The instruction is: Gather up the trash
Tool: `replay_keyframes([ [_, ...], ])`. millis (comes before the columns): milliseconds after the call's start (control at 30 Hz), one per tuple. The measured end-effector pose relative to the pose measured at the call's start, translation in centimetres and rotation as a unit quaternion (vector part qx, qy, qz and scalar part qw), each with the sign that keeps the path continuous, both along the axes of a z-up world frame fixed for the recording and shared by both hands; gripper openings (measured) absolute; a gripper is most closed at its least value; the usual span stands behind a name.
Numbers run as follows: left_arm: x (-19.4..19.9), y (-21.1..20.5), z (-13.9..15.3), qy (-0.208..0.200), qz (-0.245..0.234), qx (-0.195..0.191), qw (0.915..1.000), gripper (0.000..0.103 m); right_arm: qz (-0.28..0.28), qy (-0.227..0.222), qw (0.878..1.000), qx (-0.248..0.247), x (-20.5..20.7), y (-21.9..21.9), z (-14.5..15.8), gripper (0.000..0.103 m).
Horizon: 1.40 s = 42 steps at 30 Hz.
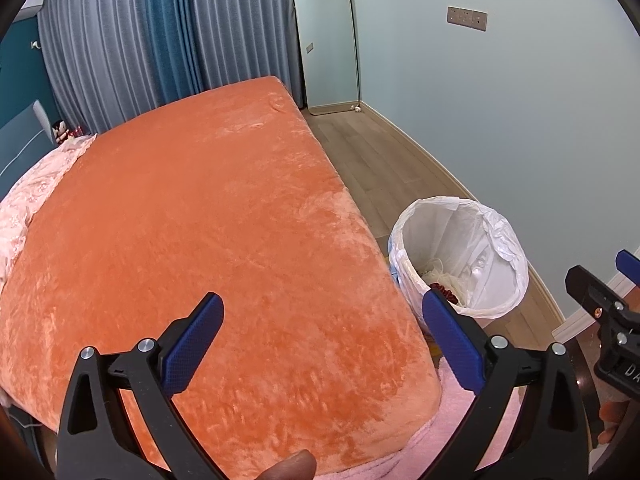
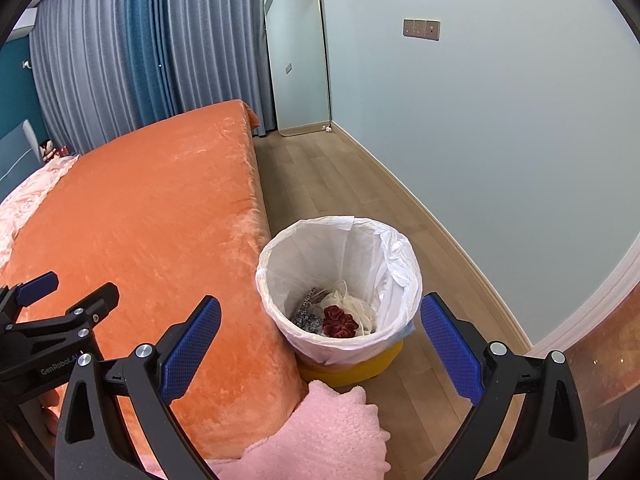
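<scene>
Holding both tongs spread wide and empty, we see the left tongs point(image 1: 322, 334) over the orange bed point(image 1: 200, 220) and the right tongs point(image 2: 320, 334) above the lined trash bin point(image 2: 340, 240), lower centre, with discarded scraps point(image 2: 340, 322) inside, beside wooden floor point(image 2: 340, 176) and curtains point(image 2: 140, 48)

Bright, even indoor light — soft shadows, sharp focus; strong fisheye bending and black vignette at the edges.

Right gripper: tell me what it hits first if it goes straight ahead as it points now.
Probably the trash bin. The open right gripper frames its white-lined mouth, with the red scrap inside and nothing visible between. Depth is unclear; it might clip the near rim first.
</scene>
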<state>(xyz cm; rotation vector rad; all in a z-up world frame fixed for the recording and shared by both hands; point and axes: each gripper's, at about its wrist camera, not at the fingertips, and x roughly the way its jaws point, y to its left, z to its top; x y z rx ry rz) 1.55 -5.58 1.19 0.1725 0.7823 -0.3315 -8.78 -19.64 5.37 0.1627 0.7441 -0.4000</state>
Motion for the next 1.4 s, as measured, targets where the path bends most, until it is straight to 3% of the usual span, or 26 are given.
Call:
replay_keyframes([
  [1400, -0.9, -1.0, 0.1, -0.016, -0.001, 0.019, 0.9997, 0.096, 0.002, -0.002, 1.0, -0.026, -0.2, -0.1, -0.1, 0.096],
])
